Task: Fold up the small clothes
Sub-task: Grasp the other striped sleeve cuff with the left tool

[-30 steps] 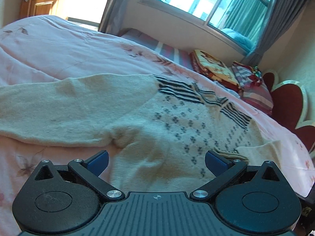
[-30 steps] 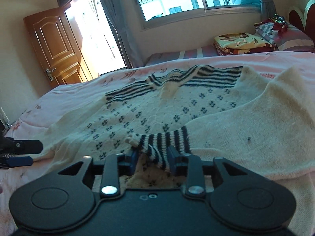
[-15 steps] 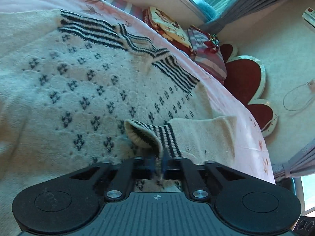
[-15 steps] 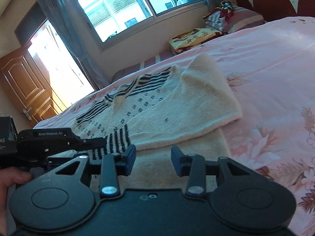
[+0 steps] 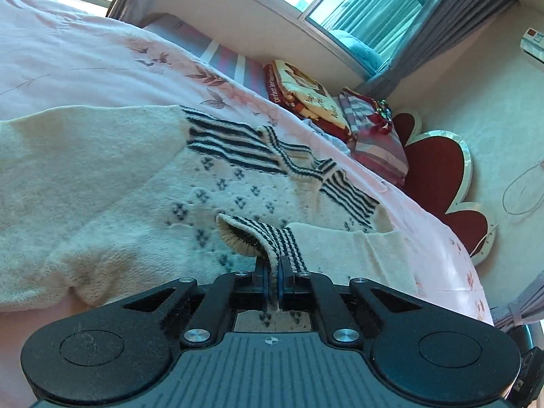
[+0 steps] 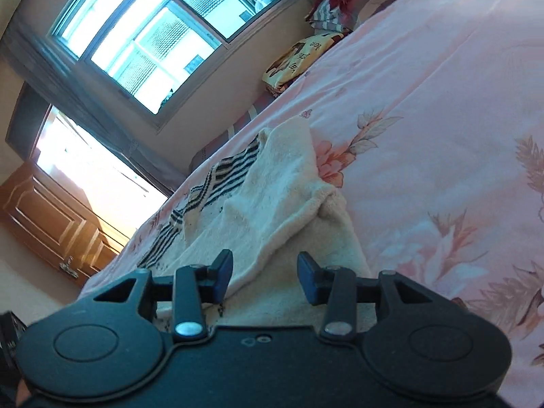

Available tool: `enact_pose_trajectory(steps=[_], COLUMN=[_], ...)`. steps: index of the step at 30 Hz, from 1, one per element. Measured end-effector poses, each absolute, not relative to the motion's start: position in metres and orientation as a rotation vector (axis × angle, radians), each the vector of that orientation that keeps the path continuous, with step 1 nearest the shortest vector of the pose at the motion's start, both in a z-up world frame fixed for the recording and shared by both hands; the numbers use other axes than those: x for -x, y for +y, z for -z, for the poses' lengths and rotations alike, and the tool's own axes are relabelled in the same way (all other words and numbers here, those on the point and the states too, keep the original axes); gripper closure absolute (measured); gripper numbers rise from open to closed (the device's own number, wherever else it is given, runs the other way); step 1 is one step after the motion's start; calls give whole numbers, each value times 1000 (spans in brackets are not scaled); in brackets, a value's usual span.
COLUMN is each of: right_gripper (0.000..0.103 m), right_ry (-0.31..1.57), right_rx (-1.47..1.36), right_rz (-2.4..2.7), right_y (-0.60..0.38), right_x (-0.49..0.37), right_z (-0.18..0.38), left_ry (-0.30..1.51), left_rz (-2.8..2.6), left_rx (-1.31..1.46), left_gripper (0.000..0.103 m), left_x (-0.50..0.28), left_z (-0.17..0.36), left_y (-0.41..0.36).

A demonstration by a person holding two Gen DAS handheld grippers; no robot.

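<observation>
On the pink bed (image 5: 85, 68), a cream sweater (image 5: 102, 176) lies spread out flat. It has dark stripes near the neck and little dark flower shapes down the front. It takes up the near part of the bed, and the far part is bare pink sheet with flowers on it.

A second ago the left gripper (image 5: 272, 284) was wide open over the sweater, with nothing in it. Now its two blue pads are squeezed tight together on the striped cuff (image 5: 268, 238) of one sleeve. The cuff stands up in a little loop just past the pads, so I think it is lifted off the sweater a bit.

A second ago the right gripper (image 6: 265, 277) was the one that had this striped cuff. Now it is away from the cuff, and its jaws have just been opening a little more. They stand partly open with nothing pinched between them. They hang over the plain cream sleeve (image 6: 282, 197), which is folded in over the body of the sweater on the right side. Its camera looks tipped over to one side now.

So the cuff has gone from one gripper to the other. I think this means the sleeve is being pulled across the chest to tidy it. The right gripper is free to help with the next fold. The sweater is only partly folded so far.

Far off by the window (image 5: 343, 3) sit some folded blankets (image 5: 306, 91).
</observation>
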State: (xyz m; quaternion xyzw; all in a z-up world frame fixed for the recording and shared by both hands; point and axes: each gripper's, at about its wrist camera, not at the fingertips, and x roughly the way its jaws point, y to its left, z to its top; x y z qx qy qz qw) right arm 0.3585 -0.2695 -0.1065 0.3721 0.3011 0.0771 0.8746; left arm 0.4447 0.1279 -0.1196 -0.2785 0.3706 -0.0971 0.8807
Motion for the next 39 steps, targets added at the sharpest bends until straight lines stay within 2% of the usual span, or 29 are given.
enact_pose_trajectory(steps=[3,9,11,12,13,15,20,28,29,30,31,33,34,35,39], right_gripper=[58,59,70,86,92,95,95,97,96,90,81,73,75,77,86], right_ry=[640,637,638,644,652,648,626,658,658,656,643,592,567,558,566], right_rx=[-884,-903,-897,-875,-853,-832,-794,-780,-777,-767,-746,-685,-646,-599,-397], right_rz=[-177,-88,-62,-46,-38,-40,-54,-59,-64,-65,-69,-60,-65,-68,-96], right_y=[-275,-281,-285,-285,-286,-286,-286,-289,-289,-289,-290,-290,-291,-290,-268], right_x=[-374,-394,-399,-401,-402,-401,-396,-395,-394,-391,-385,-373,-369,-370,-393], right_z=[115,118,119,118,118,118,112,121,119,116,109,97,91,86,76], left_ry=[774,790,794,796,798,802,751,844,848,855,853,790,743,704,680], left_rz=[193,213,214,213,214,209,215,174,163,142,114,38,23,25,115], left_rx=[588,580,576,574,573,563,521,498,495,482,462,392,357,322,248], left_gripper=[98,98,98,98,98,98,98,97,95,94,89,66,45,37,37], left_x=[-443,-444,-443,-444,-444,-444,-442,-441,-439,-437,-434,-421,-415,-412,-428], left_z=[126,130,130,131,131,132,118,141,139,136,130,112,103,95,92], left_y=[132,127,126,126,125,124,121,124,124,125,126,127,127,124,96])
